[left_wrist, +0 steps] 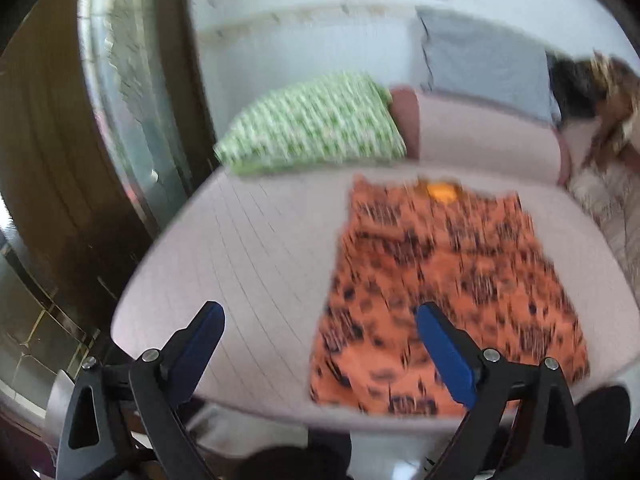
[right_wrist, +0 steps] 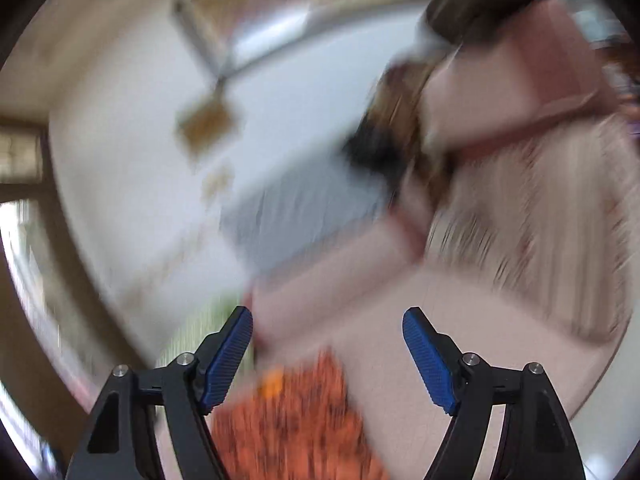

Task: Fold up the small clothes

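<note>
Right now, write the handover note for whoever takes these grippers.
Left gripper: open, empty, over the near edge of the sofa seat, by the garment's left side.
Right gripper: open, empty, raised and pointing past the garment towards the sofa back; its view is blurred.
Orange garment: spread flat on the seat, neck end away from you. Green pillow lies behind it to the left.
Done: garment laid out; no fold visible.
Left: grip the edges and make every fold.

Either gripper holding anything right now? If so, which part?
Nothing held. Left gripper and right gripper are both open with nothing between the fingers; the orange patterned garment lies flat on the pink cushion, ungrasped.
</note>
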`<control>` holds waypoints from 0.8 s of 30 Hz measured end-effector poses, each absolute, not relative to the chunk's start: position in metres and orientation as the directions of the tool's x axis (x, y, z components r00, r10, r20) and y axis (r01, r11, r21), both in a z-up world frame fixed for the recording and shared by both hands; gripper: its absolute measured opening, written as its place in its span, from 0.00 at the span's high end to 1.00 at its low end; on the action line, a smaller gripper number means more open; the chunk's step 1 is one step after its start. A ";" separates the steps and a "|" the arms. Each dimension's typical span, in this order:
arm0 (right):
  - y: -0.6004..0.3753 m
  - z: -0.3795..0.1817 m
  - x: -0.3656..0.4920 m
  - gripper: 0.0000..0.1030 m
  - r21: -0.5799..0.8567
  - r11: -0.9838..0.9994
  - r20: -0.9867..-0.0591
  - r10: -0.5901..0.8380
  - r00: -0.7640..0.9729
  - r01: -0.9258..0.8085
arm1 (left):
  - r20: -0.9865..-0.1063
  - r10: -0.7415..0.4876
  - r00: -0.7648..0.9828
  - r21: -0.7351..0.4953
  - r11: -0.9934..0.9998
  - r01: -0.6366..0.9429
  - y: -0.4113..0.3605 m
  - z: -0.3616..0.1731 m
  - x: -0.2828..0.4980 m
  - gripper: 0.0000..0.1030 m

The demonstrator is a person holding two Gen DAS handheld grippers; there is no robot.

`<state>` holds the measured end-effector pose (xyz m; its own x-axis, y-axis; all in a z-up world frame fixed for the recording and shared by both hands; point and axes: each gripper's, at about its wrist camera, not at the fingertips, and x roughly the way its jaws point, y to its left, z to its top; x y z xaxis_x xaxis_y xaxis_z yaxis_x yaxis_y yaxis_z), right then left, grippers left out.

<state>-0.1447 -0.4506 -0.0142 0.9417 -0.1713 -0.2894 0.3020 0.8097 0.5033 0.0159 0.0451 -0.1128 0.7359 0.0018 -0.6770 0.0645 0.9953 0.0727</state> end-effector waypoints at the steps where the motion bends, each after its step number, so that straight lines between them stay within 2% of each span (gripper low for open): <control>1: -0.433 -0.033 -0.118 0.22 0.478 0.835 -0.380 -0.085 0.921 0.274 | -0.695 0.001 0.719 0.072 0.995 0.068 0.043 -0.122 0.017 0.06; 5: -0.385 -0.100 -0.063 0.22 0.490 0.848 -0.557 0.127 0.821 0.201 | -0.738 0.006 0.675 0.060 0.997 0.056 0.044 -0.152 0.015 0.06; 8: -0.365 -0.132 -0.052 0.22 0.561 0.811 -0.596 0.256 0.761 0.167 | -0.738 0.008 0.675 0.063 0.996 0.058 0.044 -0.162 0.010 0.06; 10: -0.356 -0.143 -0.048 0.23 0.529 0.836 -0.634 0.274 0.723 0.147 | -0.747 0.014 0.665 0.073 0.996 0.061 0.045 -0.166 0.011 0.06; 13: -0.375 -0.132 -0.061 0.24 0.457 0.876 -0.643 0.206 0.738 0.154 | -0.739 0.056 0.672 0.107 0.994 0.035 0.053 -0.164 0.017 0.06; 16: -0.445 -0.094 -0.088 0.23 0.424 0.851 -0.579 -0.010 0.815 0.312 | -0.746 0.102 0.658 0.095 0.994 -0.047 0.077 -0.165 0.030 0.06; 18: -0.498 -0.074 -0.120 0.23 0.482 0.763 -0.511 -0.155 0.845 0.432 | -0.767 0.087 0.635 0.049 0.996 -0.077 0.092 -0.170 0.039 0.06; 21: -0.533 -0.069 -0.149 0.23 0.560 0.692 -0.472 -0.185 0.862 0.455 | -0.780 0.085 0.620 0.044 0.996 -0.081 0.096 -0.182 0.043 0.06; 24: -0.526 -0.084 -0.147 0.23 0.546 0.711 -0.507 -0.140 0.850 0.443 | -0.794 0.105 0.599 0.078 0.994 -0.071 0.085 -0.200 0.047 0.07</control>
<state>-0.1472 -0.5256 -0.0840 0.8502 -0.1401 -0.5075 0.4431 0.7110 0.5461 0.0469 0.0852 -0.2003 0.5986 0.1047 -0.7942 -0.0708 0.9945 0.0777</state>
